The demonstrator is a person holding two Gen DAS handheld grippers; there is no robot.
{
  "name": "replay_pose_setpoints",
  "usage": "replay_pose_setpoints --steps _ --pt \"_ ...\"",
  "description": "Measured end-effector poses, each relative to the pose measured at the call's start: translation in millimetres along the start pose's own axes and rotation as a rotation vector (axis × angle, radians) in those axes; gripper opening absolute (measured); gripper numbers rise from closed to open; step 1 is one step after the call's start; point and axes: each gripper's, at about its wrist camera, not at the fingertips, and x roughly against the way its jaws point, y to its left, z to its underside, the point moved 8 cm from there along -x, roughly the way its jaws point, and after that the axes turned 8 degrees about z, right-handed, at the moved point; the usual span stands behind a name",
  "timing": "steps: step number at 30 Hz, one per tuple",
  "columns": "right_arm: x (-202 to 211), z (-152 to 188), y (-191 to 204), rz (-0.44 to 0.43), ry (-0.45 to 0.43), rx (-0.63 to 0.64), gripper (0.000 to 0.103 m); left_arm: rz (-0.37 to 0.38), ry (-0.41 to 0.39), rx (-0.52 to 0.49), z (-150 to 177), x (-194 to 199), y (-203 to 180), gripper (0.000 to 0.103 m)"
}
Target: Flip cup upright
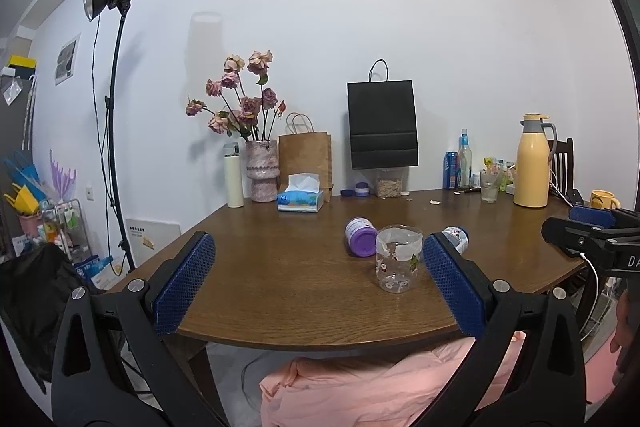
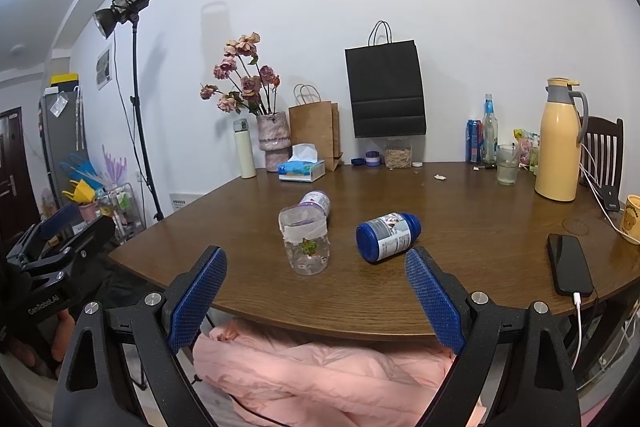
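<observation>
The left gripper (image 1: 318, 277) has its two blue pads spread wide apart and holds nothing; it sits back at the near edge of the table (image 1: 256, 267), not touching anything; the right gripper (image 2: 316, 293) is the same, wide apart and bare, near the table edge.

The cup (image 2: 305, 241) is see-through with little pictures on it; it stands near the middle of the table, a bit to the left in the right view; its wider end looks to be on top, so it may be standing the right way up, but I cannot tell for sure which end is open.

What could go wrong: the cup is thin and light, so a hard squeeze might bend it or make it pop out; the purple bottle (image 2: 316, 202) lies on its side just behind the cup, and the blue bottle (image 2: 387, 235) lies just to its right; a wide pad could bump one and make it roll; the phone (image 2: 569, 263) on the right could get knocked too.

Count: one cup; two lying bottles; two grippers; one phone; two paper bags at the far wall.
</observation>
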Motion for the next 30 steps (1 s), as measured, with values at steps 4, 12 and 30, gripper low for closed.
replay_pose_setpoints --steps 4,12,30 --pt "-0.3 0.4 -0.2 -0.004 0.004 -0.002 0.094 0.001 -0.001 -0.001 -1.3 0.8 0.0 0.103" --pt "-1.1 0.4 -0.4 -0.004 0.004 0.001 0.094 0.001 -0.004 -0.003 -3.7 2.1 -1.2 0.103" --pt "-0.4 1.1 0.6 0.001 -0.006 0.011 0.094 0.005 -0.007 -0.008 -8.2 2.4 -2.3 0.103"
